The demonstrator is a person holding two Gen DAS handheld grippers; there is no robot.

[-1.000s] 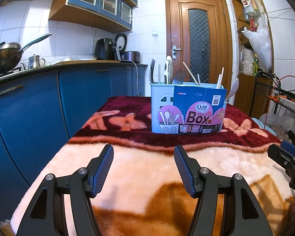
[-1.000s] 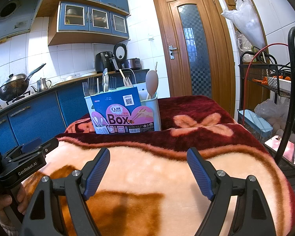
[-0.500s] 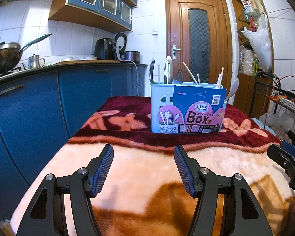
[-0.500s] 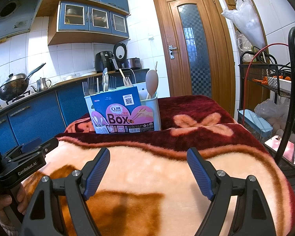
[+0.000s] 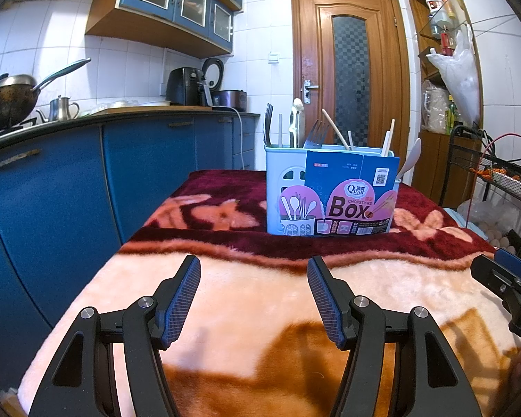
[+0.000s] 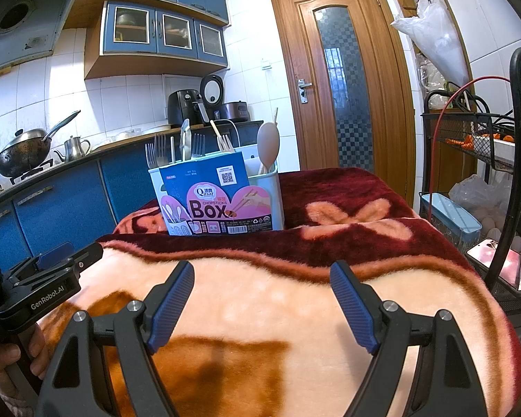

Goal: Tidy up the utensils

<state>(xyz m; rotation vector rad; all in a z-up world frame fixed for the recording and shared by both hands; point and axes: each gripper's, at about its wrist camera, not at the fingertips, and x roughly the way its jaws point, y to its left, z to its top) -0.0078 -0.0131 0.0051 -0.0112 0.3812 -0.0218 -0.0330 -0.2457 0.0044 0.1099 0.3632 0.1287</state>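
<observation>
**Plush cloth, plastic holder, printed card**

The blanket is thick, fuzzy plush. The utensil holder looks like smooth, pale plastic, with a glossy printed card sleeve on its front. The forks are shiny metal; the spoon looks matt. The door is varnished wood. Both grippers' jaws carry ribbed blue pads.

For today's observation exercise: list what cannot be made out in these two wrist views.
- Utensil holder interior and compartments: both views, hidden by its walls and the cardboard label.
- Lower ends of the forks and spoon: inside the holder.
- Label's small print: too small.
- Right tongs: cut off at the left view's edge.
</observation>
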